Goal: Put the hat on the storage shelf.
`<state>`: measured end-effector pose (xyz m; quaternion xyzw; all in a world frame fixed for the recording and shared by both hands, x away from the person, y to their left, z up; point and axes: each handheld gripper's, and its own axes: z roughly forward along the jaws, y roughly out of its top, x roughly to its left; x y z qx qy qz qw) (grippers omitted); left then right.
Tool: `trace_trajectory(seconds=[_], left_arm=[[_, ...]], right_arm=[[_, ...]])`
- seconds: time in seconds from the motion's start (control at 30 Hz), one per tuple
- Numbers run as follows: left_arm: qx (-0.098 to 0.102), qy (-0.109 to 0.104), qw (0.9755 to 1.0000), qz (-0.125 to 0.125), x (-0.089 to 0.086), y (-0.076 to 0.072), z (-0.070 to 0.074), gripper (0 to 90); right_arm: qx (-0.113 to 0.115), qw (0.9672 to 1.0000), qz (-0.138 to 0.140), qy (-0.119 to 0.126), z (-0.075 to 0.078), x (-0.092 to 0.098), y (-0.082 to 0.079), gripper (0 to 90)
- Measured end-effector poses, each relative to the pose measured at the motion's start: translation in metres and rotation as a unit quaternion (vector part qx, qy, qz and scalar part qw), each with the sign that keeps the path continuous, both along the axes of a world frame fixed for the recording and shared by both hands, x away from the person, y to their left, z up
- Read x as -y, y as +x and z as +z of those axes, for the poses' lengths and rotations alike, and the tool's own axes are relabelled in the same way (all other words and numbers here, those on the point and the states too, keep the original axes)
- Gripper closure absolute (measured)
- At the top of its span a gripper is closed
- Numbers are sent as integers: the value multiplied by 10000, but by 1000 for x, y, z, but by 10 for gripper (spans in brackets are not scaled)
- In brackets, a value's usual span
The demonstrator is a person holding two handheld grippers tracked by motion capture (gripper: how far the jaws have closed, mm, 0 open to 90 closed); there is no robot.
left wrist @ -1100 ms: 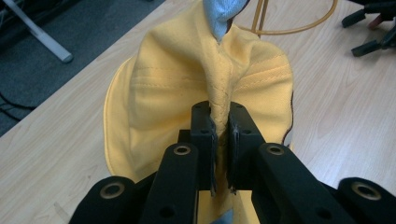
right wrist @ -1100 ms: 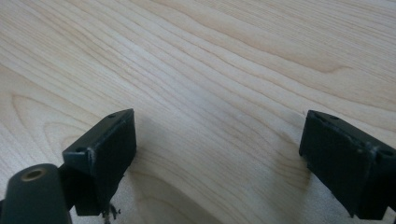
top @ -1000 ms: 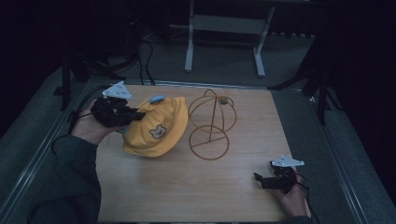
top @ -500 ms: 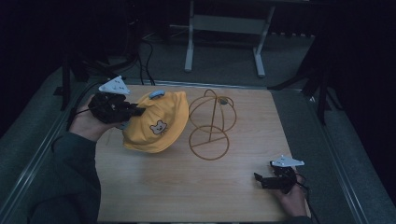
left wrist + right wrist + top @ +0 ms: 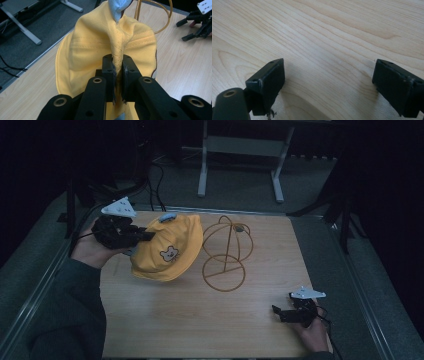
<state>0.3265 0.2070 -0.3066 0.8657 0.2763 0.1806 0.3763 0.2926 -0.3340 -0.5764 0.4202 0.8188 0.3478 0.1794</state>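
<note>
Left gripper (image 5: 145,235): fingers (image 5: 109,71) pinched tight on a fold of the yellow hat (image 5: 167,249), holding it lifted above the desk (image 5: 200,320), just left of the wire stand (image 5: 226,253); right gripper (image 5: 280,312): fingers (image 5: 270,75) spread wide, gripping nothing, low over bare wood at the desk's near right corner, well apart from hat and stand.

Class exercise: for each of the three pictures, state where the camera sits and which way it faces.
High view: above the person's side, facing forward and down on the table; forearms, both hands.
Left gripper view: on the left gripper, along jaws pinching the yellow hat.
Right gripper view: on the right gripper, facing bare tabletop.
Shared: hat, wire stand.
</note>
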Motion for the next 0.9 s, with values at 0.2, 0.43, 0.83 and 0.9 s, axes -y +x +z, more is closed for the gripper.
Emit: trace_trajectory(seconds=[0.2,0.43,0.83,0.9], left_arm=[[46,-22,10000,-41,1,0,5,831],[79,-100,9999,-90,3,0,7,830],[61,-264,9994,-208,1,5,9,830],[60,-264,9994,-230,1,5,10,830]], right_arm=[[0,10000,0,0,0,0,0,108],[-1,10000,-1,0,0,0,0,109],[-1,10000,-1,0,0,0,0,108],[1,10000,0,0,0,0,0,109]])
